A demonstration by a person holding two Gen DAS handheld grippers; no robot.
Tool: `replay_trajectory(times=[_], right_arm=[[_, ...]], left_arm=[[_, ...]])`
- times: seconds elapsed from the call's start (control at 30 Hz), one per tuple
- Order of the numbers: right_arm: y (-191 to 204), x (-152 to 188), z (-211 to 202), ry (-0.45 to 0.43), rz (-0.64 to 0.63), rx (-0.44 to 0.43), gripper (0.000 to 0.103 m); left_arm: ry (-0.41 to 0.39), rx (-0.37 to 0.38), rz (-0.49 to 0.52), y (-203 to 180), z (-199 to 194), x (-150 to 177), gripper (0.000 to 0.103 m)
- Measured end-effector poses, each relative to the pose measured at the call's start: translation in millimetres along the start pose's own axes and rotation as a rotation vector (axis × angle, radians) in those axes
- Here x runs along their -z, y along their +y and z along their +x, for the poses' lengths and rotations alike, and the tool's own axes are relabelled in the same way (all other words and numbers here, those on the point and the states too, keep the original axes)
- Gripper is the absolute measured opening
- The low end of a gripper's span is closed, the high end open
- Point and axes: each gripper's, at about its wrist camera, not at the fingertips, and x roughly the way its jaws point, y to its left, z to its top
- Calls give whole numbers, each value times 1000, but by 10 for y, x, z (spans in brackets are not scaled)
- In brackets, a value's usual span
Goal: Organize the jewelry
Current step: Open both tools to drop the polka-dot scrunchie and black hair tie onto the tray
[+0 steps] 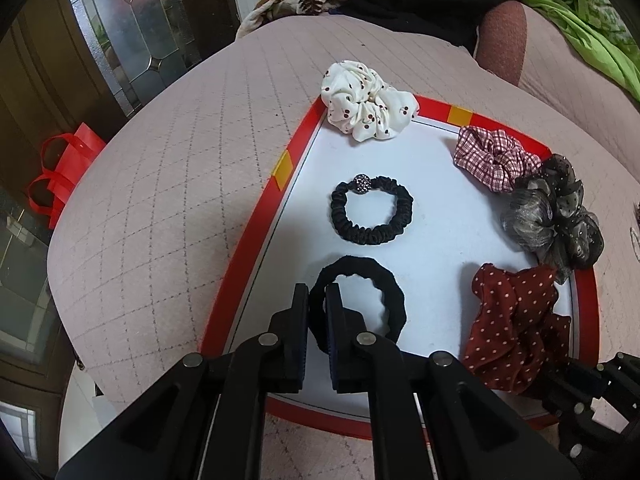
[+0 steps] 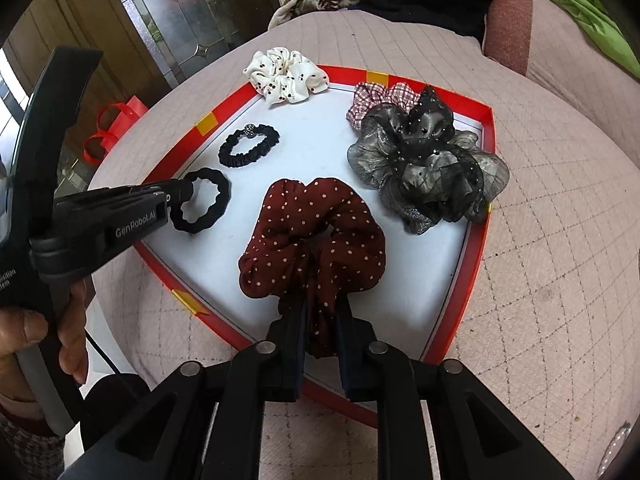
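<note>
I hold both grippers low over the red-rimmed white tray, which sits on the quilted pink cover, and from what I see the sorting looks well along, with every piece already lying inside or on the tray's rim. Biggest of them, the grey and black organza scrunchie lies ahead and to the right of my right gripper, touching the red check scrunchie beyond it. The maroon polka-dot scrunchie is right at that gripper's tips: its near fold sits between the jaws, which stand only narrowly apart with the cloth bunched against both pads, so I judge it held, while most of it rests on the tray floor. The white cherry-print scrunchie lies farthest ahead of my left gripper, draped over the far rim. Straight ahead of that gripper is the thin black ruched hair tie with its small sparkly bead. Nearest, the plain black fabric hair tie rests flat on the tray, its left side pinched between my left gripper's almost fully closed jaws. As I judge it, what is left is to let go of these two pieces where they lie, and perhaps to pull the white one fully inside; I see nothing loose outside the tray.
</note>
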Motion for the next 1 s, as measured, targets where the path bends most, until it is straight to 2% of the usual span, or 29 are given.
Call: replay_trajectory(times=[0.03, 0.07, 0.13, 0.17, 0.2, 0.5, 0.6, 0.73, 0.77, 0.8, 0.83, 0.87, 1.0], right_arm=[[5, 5, -12, -1, -2, -2, 29], [9, 8, -24, -2, -2, -1, 33], [15, 27, -70, -9, -5, 4, 48], [15, 43, -96, -13, -6, 7, 50], [17, 61, -121, -15, -8, 12, 53], [-56, 270, -407, -45, -8, 37, 56], [-102, 272, -501, -80, 4, 107, 56], [-175, 106, -419, -74, 29, 213, 56], [-184, 47, -338, -54, 26, 231, 55], [-203, -3, -259, -42, 25, 252, 42], [-221, -31, -200, -33, 24, 267, 22], [-248, -52, -134, -15, 28, 274, 14], [-301, -40, -122, -3, 61, 245, 12]], left_arm=[[-1, 1, -5, 9, -17, 1, 9], [-3, 2, -10, 23, -43, 5, 13], [-9, 1, -20, 40, -100, 13, 23], [-14, 1, -25, 49, -135, 22, 30], [-18, 2, -30, 58, -174, 32, 32], [-62, -5, -25, -16, -558, 166, 39], [-71, 1, -18, -86, -649, 215, 39], [-86, 6, -2, -192, -749, 272, 39], [-87, 8, 0, -211, -763, 283, 39], [-88, 10, 1, -232, -777, 289, 39], [-91, 12, 4, -249, -792, 295, 39], [-95, 11, 6, -259, -804, 302, 39], [-96, 9, 10, -240, -797, 322, 39]])
